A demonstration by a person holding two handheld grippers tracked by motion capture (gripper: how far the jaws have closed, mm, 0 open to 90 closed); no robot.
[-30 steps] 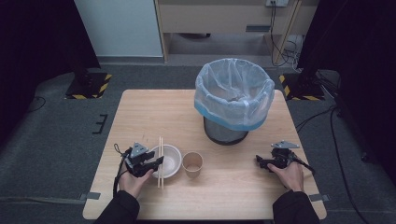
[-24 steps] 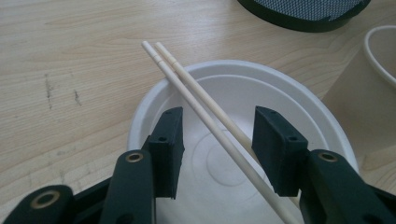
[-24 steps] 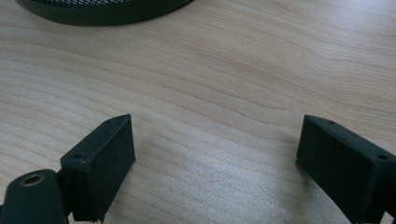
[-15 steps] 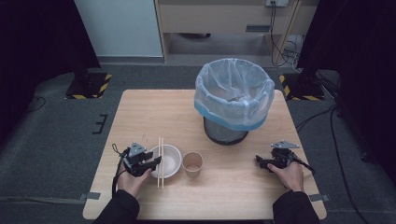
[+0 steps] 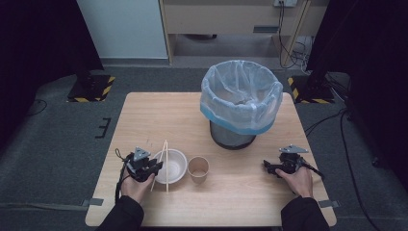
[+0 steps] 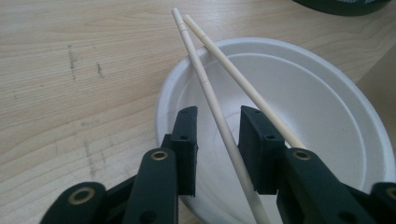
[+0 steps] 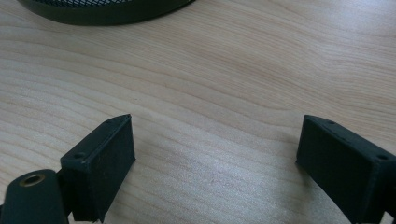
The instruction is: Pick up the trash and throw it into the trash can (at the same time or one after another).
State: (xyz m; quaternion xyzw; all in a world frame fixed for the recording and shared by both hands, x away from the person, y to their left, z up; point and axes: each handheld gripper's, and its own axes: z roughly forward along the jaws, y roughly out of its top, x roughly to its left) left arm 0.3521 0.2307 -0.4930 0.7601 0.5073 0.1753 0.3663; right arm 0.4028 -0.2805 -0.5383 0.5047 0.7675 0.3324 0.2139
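A white foam bowl sits near the table's front left, with two wooden chopsticks lying across its left rim. My left gripper reaches over that rim. In the left gripper view its jaws have just been closing around one chopstick, with a gap still left on each side. The second chopstick runs past the outside of the right jaw, over the bowl. My right gripper rests at the front right, open wide over bare wood.
A brown paper cup stands just right of the bowl. A black mesh bin lined with a pale blue bag stands at the table's back right; its base lies ahead of the right gripper.
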